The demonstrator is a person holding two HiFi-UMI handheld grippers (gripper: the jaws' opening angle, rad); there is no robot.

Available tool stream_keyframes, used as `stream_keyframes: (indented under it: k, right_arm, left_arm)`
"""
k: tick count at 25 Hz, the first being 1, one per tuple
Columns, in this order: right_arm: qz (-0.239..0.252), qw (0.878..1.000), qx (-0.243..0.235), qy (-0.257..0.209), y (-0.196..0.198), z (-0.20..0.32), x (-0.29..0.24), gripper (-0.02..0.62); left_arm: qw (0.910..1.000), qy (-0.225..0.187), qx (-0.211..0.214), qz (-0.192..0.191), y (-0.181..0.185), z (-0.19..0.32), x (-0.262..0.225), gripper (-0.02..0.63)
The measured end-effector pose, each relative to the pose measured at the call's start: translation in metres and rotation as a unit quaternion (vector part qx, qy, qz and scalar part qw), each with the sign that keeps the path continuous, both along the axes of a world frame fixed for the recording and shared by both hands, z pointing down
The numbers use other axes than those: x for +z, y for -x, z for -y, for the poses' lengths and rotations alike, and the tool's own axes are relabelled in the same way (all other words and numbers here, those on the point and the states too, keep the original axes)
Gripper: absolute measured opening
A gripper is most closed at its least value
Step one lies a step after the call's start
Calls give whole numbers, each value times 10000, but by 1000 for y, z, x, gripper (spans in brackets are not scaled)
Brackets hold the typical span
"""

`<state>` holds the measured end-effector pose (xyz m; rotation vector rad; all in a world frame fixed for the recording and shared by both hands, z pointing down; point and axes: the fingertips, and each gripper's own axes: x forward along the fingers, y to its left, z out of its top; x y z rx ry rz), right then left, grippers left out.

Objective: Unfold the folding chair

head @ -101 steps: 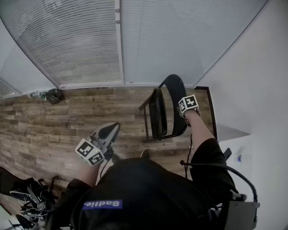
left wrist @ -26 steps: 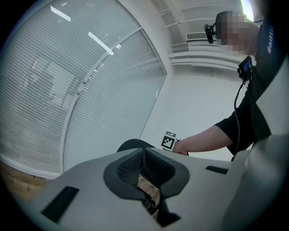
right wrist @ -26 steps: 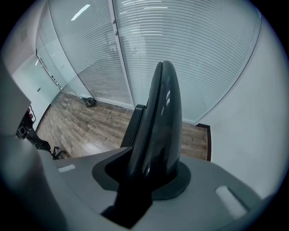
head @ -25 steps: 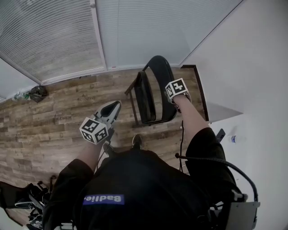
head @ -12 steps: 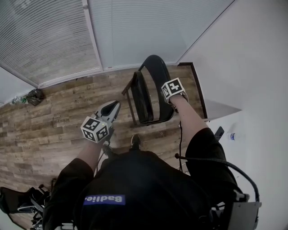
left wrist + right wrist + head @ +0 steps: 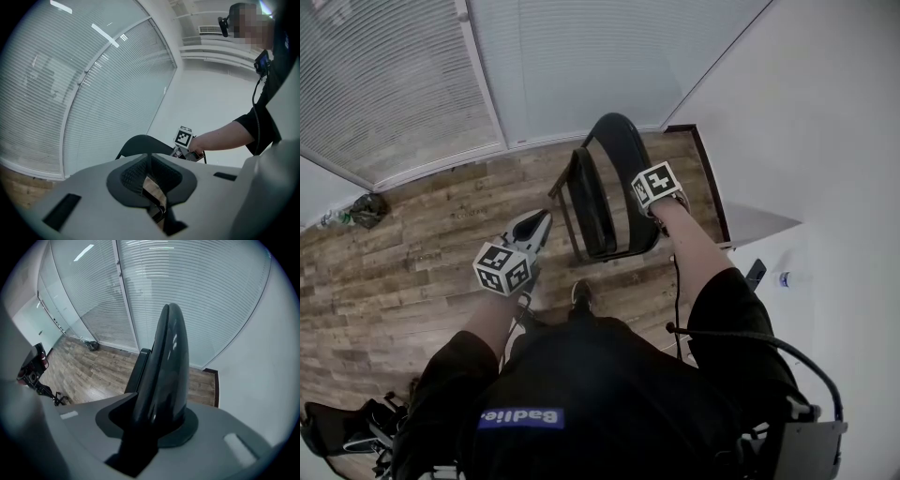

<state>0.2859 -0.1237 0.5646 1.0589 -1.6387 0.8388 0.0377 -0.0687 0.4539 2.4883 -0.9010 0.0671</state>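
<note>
A black folding chair with a curved plastic backrest and thin metal legs [image 6: 602, 202] stands on the brown wood-plank floor [image 6: 412, 253] at the far right of the room. It is close to the corner where the white slatted window blinds [image 6: 394, 84] meet the plain white wall [image 6: 825, 141]. Its seat panel stands on edge, close alongside the backrest, so the chair is not yet opened out.

The right gripper [image 6: 656, 192] points steeply down onto the top of the backrest from the near side. In the right gripper view its jaws stand partly apart, clamped on the glossy black backrest edge, which rises straight up between them.

The left gripper [image 6: 540, 221] hangs in the air to the left of the chair, apart from it and pointing roughly level towards it. In the left gripper view its jaws are pressed together with nothing between them. Beyond them show the chair's backrest and the right gripper on it.

The person, in a black top, stands just on the near side of the chair. One dark shoe [image 6: 580, 293] is on the floor beside the chair's near legs. A small dark bag [image 6: 367, 208] lies by the base of the blinds at far left.
</note>
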Motion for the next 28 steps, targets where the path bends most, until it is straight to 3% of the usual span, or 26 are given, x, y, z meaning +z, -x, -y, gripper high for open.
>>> stream_keyframes:
  k: [20, 28]
  right_arm:
    - [-60, 10000, 8, -6, 1, -2, -7, 120]
    - [-63, 10000, -11, -26, 5, -3, -10, 121]
  left_arm:
    - [9994, 302, 162, 82, -33, 16, 41, 9]
    - [9984, 490, 263, 130, -43, 19, 61, 43]
